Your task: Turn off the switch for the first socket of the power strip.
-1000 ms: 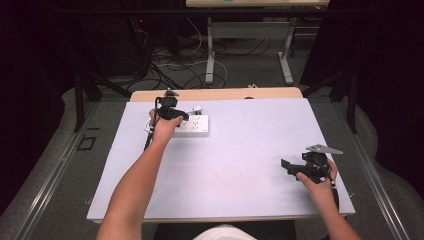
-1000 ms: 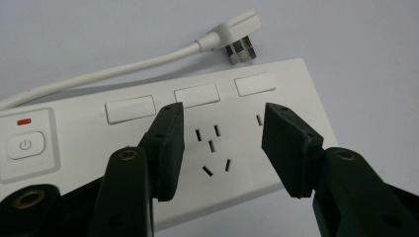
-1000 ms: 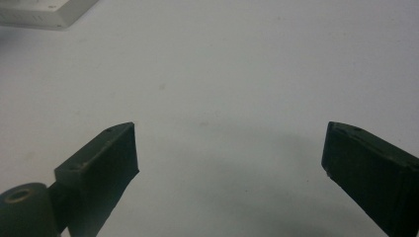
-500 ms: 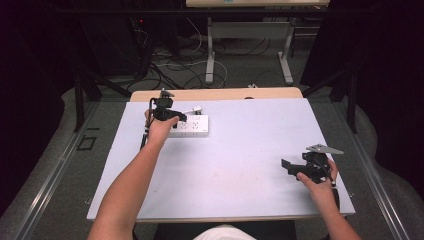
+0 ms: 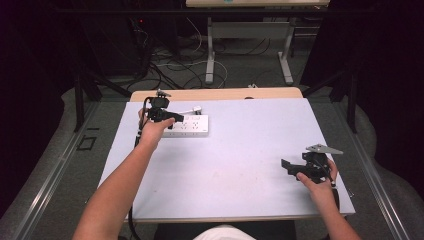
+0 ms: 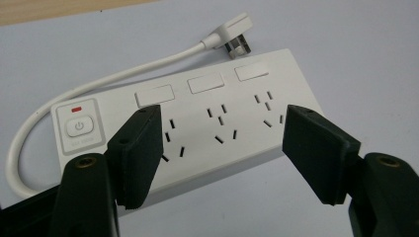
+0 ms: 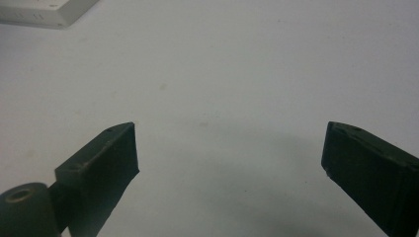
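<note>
At the table's [image 5: 240, 170] near right edge, the right gripper [image 5: 290, 168] hovers over bare surface, its 2 jaws spread wide and empty. Farther back on the left, the left gripper [image 6: 222, 148] hangs with jaws released above a white power strip [image 6: 197, 118], whose cord and plug [image 6: 232, 39] lie just behind.

The left forearm [image 5: 117, 187] reaches forward and slightly right across the table's left side, bare to the elbow. Its hand [image 5: 150, 131] wraps the left gripper [image 6: 222, 136] near the far edge, tilted downward, jaws spread wide with nothing between the pads. The right hand [image 5: 316, 181] sits close to the near right corner, wrist low, holding the right gripper [image 7: 230, 148] pointed left. Its jaws also stand wide apart, hovering a little above the surface.
</note>
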Tool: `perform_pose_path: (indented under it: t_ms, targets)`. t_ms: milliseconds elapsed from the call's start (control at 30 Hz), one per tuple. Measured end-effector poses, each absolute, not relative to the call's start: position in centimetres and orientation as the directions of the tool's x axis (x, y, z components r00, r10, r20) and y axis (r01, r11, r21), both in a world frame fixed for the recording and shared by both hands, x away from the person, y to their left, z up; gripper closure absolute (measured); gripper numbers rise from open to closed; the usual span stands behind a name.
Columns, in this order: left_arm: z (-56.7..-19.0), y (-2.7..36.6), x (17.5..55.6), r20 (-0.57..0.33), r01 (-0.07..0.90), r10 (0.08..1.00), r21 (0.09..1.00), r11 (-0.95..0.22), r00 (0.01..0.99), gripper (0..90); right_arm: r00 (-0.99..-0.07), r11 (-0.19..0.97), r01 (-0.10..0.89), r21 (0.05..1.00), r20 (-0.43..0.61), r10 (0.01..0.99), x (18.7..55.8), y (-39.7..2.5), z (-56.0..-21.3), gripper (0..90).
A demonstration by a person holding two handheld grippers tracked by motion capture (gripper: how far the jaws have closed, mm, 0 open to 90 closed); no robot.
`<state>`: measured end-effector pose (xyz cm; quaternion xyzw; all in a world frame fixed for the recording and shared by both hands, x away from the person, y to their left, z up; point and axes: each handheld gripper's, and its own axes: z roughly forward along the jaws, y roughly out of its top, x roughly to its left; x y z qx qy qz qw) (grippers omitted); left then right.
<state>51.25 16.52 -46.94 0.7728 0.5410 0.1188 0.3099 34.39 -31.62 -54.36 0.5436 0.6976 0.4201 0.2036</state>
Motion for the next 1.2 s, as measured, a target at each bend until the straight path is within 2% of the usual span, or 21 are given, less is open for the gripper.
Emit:
perform_pose_path:
  t_ms: [133,467,700,1000,1200]
  targets:
    - [-46.5,16.3,50.6,-0.129,0.743,0.906,0.624,-0.241,0.402,29.3,-0.325,0.054,0.587,0.808,0.174,0.93,34.4,-31.6,-54.3,6.9]
    - [-46.0,15.4,48.9,-0.158,0.727,0.886,0.642,-0.244,0.436,29.2,-0.324,0.052,0.587,0.808,0.175,0.93,34.3,-31.6,-54.3,6.9]
    - [-45.8,14.7,47.7,-0.139,0.709,0.878,0.653,-0.267,0.459,27.8,-0.325,0.053,0.586,0.808,0.175,0.929,34.3,-31.6,-54.3,6.9]
    - [-45.4,14.3,45.4,-0.117,0.657,0.841,0.683,-0.318,0.529,23.9,-0.324,0.052,0.584,0.81,0.174,0.93,34.3,-31.6,-54.3,6.9]
    - [-45.4,14.4,43.8,-0.142,0.657,0.827,0.685,-0.315,0.544,15.4,-0.323,0.052,0.585,0.809,0.174,0.93,34.3,-31.5,-54.2,6.9]
